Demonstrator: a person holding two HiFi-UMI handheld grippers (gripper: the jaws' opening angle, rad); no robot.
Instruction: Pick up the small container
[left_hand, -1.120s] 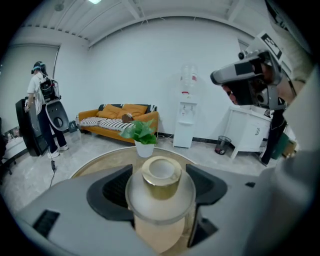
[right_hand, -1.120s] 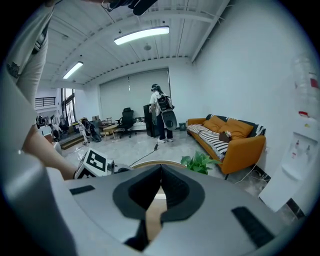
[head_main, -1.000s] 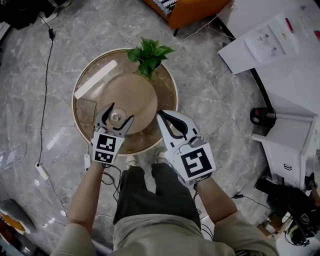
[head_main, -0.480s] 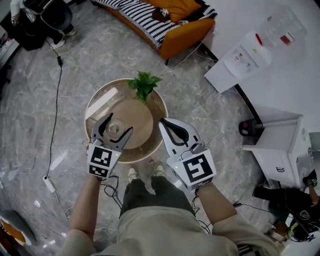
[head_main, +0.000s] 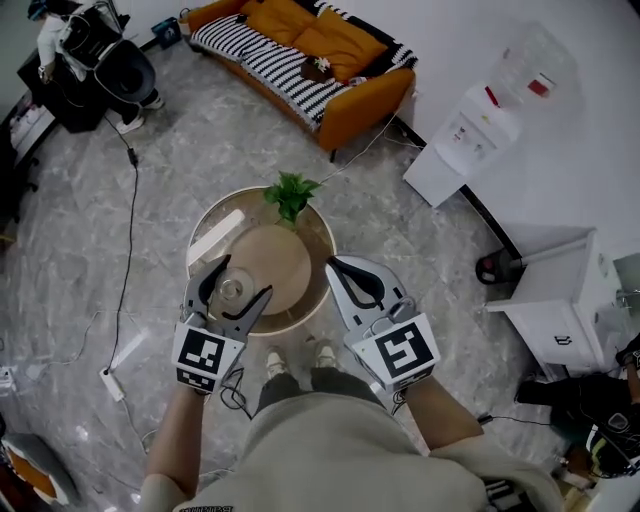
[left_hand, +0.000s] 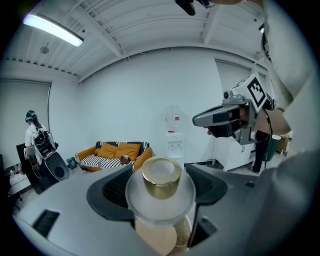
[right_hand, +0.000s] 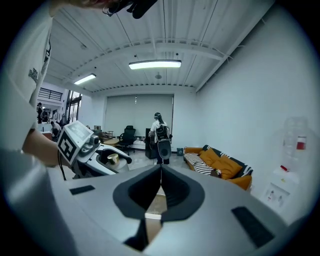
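Note:
The small container (head_main: 231, 290) is a clear glass jar with a gold lid (left_hand: 161, 176). My left gripper (head_main: 240, 281) is shut on it, its jaws pressing the jar's sides, and holds it up over the near left part of the round wooden table (head_main: 275, 262). In the left gripper view the jar (left_hand: 161, 192) fills the space between the jaws. My right gripper (head_main: 333, 265) hovers beside the table's right edge, shut with nothing in it; its pads meet in the right gripper view (right_hand: 160, 174). That view also shows the held jar (right_hand: 113, 159) at left.
A potted green plant (head_main: 290, 195) stands at the table's far edge. An orange sofa (head_main: 310, 50) lies beyond, with a water dispenser (head_main: 468, 128) and a white cabinet (head_main: 562, 300) to the right. A cable (head_main: 128, 230) runs over the marble floor at left. A person (right_hand: 161, 134) stands far off.
The view has drawn back: the table looks smaller and more of the room shows. Both grippers have risen, the left one carrying the jar higher above the tabletop.

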